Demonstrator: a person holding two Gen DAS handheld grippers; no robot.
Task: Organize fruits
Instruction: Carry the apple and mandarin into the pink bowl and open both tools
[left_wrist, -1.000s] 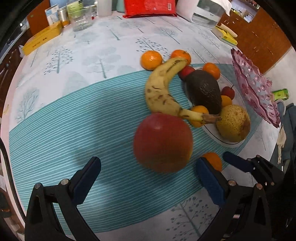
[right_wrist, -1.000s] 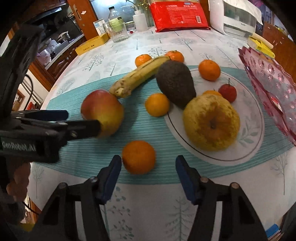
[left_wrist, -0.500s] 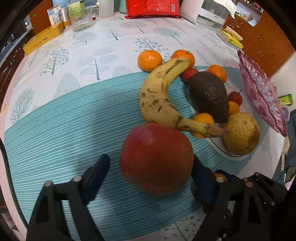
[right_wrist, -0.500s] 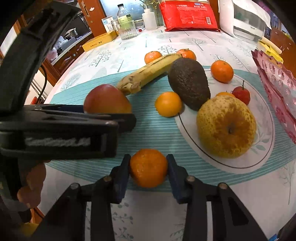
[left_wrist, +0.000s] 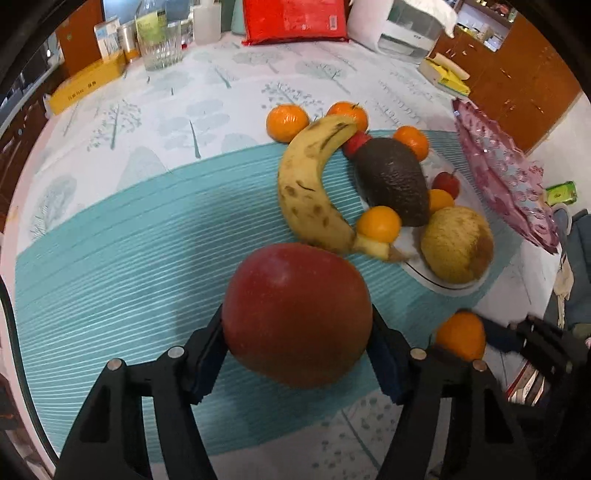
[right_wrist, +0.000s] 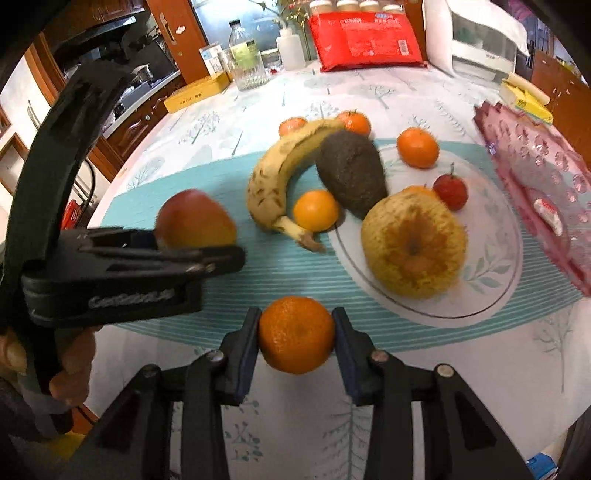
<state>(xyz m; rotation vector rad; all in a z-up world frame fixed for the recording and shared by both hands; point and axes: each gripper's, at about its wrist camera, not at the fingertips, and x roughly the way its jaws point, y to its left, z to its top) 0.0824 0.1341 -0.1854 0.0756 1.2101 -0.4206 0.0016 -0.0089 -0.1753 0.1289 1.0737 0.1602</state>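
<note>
My left gripper is shut on a big red apple and holds it over the teal placemat. The apple also shows in the right wrist view. My right gripper is shut on an orange mandarin, which also shows in the left wrist view. A white plate holds a yellow pear, an avocado, a mandarin and a small red fruit. A banana and another mandarin lie beside the plate.
A pink glass dish stands at the right of the plate. At the table's far edge are a red bag, a glass jar, a yellow box and a white appliance. Two mandarins lie behind the banana.
Both grippers closed: the left one moved forward and took hold of the apple, the right one took hold of the mandarin. Both fruits now sit higher above the table.
</note>
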